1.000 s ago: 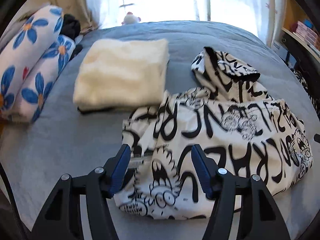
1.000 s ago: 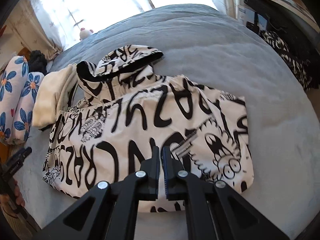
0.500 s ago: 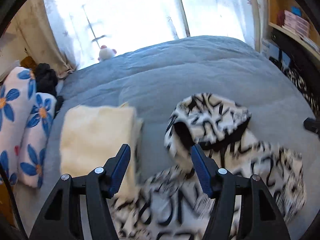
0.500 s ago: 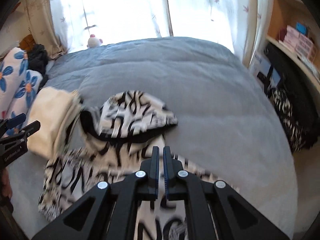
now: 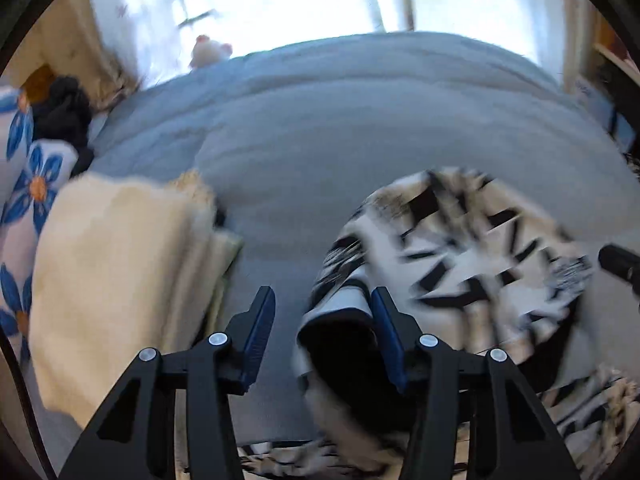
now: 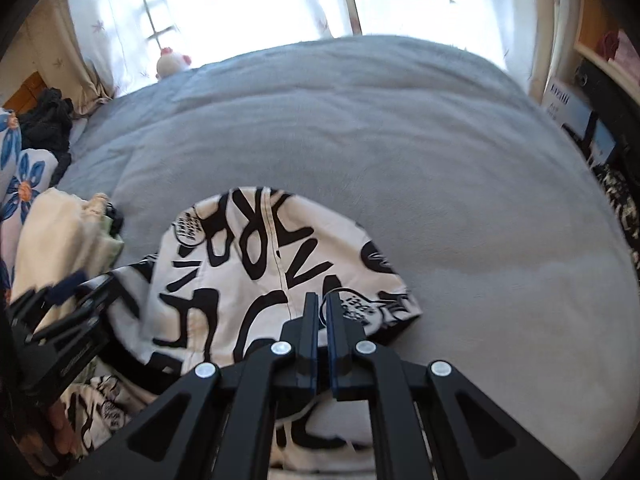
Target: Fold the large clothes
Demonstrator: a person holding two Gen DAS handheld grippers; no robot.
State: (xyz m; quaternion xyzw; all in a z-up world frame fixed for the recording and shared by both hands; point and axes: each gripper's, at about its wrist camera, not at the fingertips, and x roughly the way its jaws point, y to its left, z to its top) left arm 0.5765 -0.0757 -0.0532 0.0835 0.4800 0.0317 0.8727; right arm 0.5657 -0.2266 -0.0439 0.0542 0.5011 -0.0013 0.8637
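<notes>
I see hood [image 6: 276,276] of printed hoodie on grey bed [image 6: 400,152], ahead of both tools | right gripper [image 6: 322,308] fingers pressed together over hood centre seam | left gripper [image 5: 322,312] fingers just been closing, spread, hood's left rim between, nearer it.

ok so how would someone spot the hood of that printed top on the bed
Find the grey bed under the bright window. Near its front edge, right of a folded cream blanket, lies a rounded hood. It is the only white piece covered in big black cartoon lettering, and it has a black lining.
</notes>
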